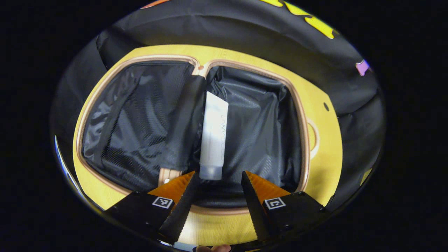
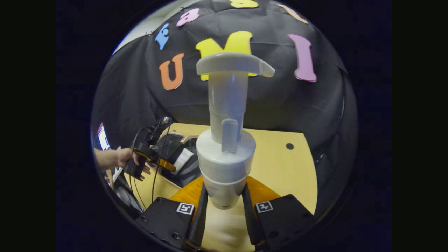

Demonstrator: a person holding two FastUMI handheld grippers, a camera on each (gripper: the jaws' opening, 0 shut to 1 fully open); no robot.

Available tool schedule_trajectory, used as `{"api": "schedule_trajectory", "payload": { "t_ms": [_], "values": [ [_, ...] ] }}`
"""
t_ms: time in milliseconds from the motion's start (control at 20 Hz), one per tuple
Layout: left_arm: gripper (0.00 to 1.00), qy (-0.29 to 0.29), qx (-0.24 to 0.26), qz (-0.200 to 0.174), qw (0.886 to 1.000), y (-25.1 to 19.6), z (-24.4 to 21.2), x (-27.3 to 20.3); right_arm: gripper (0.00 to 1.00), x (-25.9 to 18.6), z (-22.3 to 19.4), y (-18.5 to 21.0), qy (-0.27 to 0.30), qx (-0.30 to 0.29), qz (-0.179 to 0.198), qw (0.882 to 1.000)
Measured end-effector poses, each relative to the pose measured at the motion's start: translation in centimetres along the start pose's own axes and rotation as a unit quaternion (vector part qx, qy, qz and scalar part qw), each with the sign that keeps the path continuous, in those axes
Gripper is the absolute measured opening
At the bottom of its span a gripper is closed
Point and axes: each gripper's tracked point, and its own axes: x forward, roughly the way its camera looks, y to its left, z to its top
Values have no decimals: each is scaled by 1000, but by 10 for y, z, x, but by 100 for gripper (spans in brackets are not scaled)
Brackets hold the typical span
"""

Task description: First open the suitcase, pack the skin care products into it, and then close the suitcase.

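Observation:
The suitcase (image 1: 301, 115) lies open on a yellow table, both halves lined in black fabric. A white tube (image 1: 213, 136) rests in its right half beside the centre divider, cap toward me. My left gripper (image 1: 219, 180) hovers open just above the tube's cap, touching nothing. In the right gripper view, my right gripper (image 2: 224, 197) is shut on a white pump bottle (image 2: 225, 154), held upright above the table. Farther left there, a hand holds the left gripper (image 2: 167, 164) over the open suitcase (image 2: 182, 164), with the tube (image 2: 181, 160) lying inside.
The yellow table (image 1: 329, 140) extends right of the suitcase, with a small dark hole (image 1: 326, 106) near its far edge. Black cloth walls close in behind and on both sides. Cables (image 2: 155, 168) hang from the left gripper.

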Motion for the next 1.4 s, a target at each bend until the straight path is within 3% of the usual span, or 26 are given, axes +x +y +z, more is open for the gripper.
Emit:
{"api": "schedule_trajectory", "payload": {
  "t_ms": [150,200,300,350,650,950,1200,1300,1400],
  "values": [
    [81,-77,-9,-3,997,10,-12,-38,47,50,5,46,34,-4,50,998],
    [92,-110,-11,3,994,14,-13,-52,47,68,5,60,50,-7,62,997],
    [91,-158,-14,13,987,24,-18,-77,47,97,-3,87,87,-3,84,993],
    [100,-176,-16,16,984,27,-20,-91,45,113,-8,102,105,1,95,990],
    [98,-212,-88,1,973,43,-59,-130,44,192,-68,147,239,24,106,965],
    [98,-214,-138,9,967,67,-86,-144,46,225,-107,121,319,108,9,942],
    [98,-223,-143,9,964,73,-85,-154,47,235,-107,96,352,217,-69,908],
    [99,-238,-132,16,962,77,-77,-163,46,234,-110,88,365,229,-93,898],
    [99,-259,-125,26,957,81,-71,-174,47,233,-114,83,377,214,-108,895]
  ]
}}
